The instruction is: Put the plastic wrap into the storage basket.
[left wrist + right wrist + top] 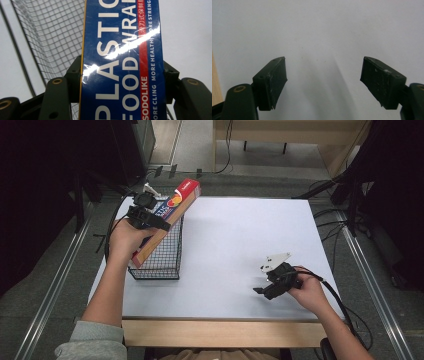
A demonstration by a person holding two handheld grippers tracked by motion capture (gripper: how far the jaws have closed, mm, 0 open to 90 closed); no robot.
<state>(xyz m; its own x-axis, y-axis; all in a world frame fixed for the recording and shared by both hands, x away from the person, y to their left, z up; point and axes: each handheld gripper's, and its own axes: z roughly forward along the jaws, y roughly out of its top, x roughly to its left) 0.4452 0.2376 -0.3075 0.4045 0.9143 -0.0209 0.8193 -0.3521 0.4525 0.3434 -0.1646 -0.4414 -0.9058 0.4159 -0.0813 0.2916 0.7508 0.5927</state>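
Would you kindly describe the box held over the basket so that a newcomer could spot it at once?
Start at the white table top and go to the black wire basket at its left edge. Slanting over that basket, clamped in the left gripper, is the long, narrow cardboard box of plastic food wrap. Its blue printed face and red end set it apart.

A: Item one: the table (225,245), white top, pale wooden edge (220,332) on my near side.

B: Logged. Around it?

A: Item two: grey floor (60,285). I count a metal rail (50,295) running along the table's left side and a second rail (372,285) along its right side.

B: Cables?

A: Item three: black cables (332,227) lying on the floor just off the right edge of the table.

B: Background?

A: Item four: light wooden furniture (285,132) beyond the far end, well apart from the table. Dark equipment (45,180) stands at far left; I can't make out its details.
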